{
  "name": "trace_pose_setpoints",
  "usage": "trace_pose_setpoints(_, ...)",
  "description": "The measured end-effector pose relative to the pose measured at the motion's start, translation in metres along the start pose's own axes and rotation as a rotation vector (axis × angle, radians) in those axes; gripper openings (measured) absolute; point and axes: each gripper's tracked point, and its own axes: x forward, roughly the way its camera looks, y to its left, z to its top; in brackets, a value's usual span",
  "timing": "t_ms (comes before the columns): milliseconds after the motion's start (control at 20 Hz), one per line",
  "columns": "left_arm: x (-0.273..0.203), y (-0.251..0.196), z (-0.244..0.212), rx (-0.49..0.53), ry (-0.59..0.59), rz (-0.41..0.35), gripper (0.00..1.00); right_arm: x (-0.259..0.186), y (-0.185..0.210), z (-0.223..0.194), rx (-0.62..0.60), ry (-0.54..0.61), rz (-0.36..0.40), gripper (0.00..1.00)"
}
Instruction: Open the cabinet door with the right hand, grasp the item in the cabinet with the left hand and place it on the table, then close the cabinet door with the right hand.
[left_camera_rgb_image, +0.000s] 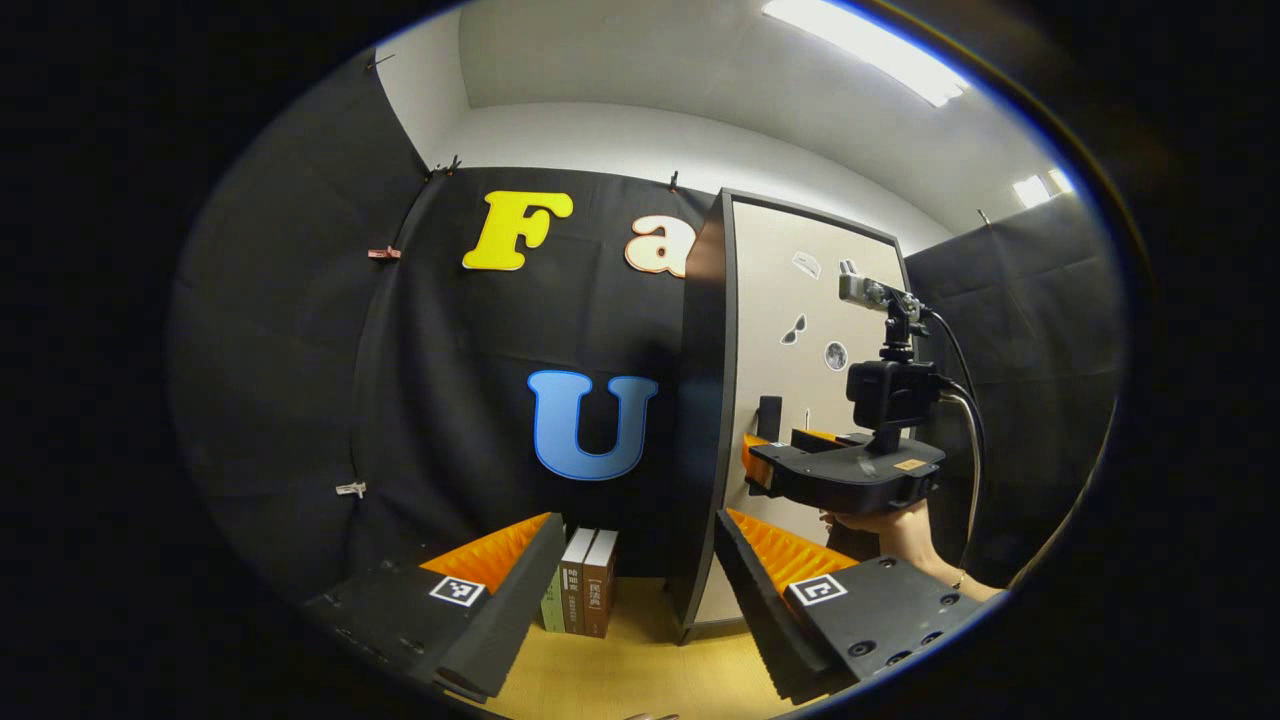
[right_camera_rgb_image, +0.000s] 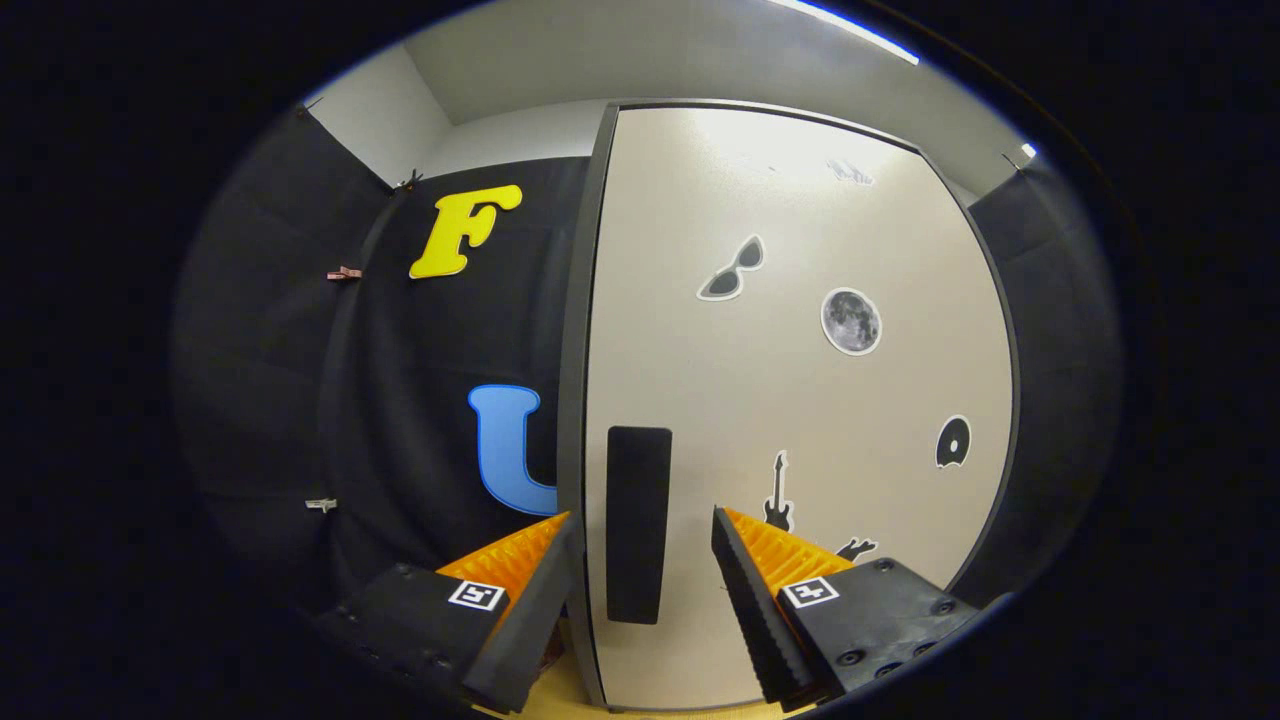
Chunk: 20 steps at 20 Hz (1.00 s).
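The cabinet door (right_camera_rgb_image: 800, 400) is a beige panel with a dark frame and small stickers, and it lies flat against the cabinet, hiding what is inside. My right gripper (right_camera_rgb_image: 642, 518) is open, its fingers standing either side of the door's black vertical handle (right_camera_rgb_image: 638, 470) without pressing on it. In the left gripper view the same door (left_camera_rgb_image: 800, 400) stands at the right, with the right gripper (left_camera_rgb_image: 758, 462) up at the handle (left_camera_rgb_image: 768, 417), held by a hand (left_camera_rgb_image: 900, 530). My left gripper (left_camera_rgb_image: 635, 525) is open and holds nothing, left of the cabinet.
Three books (left_camera_rgb_image: 585, 595) stand upright on the wooden table (left_camera_rgb_image: 640, 670) against the black cloth wall, just left of the cabinet's dark side (left_camera_rgb_image: 705, 400). Cables run from the camera mounted on the right gripper.
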Motion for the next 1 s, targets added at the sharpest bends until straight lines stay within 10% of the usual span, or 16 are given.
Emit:
trace_pose_setpoints(350,-0.007,0.002,-0.002,0.016,0.008,-0.012,0.95,0.02,-0.002,-0.018,0.005,0.054,-0.062,0.66)
trace_pose_setpoints(700,-0.021,0.013,-0.005,-0.007,0.022,0.019,0.95,0.02,0.0,-0.021,-0.004,0.053,-0.072,0.19)
trace_pose_setpoints(1000,-0.034,0.01,0.003,0.004,0.002,0.018,0.95,0.005,0.002,-0.018,0.013,0.074,0.004,0.19)
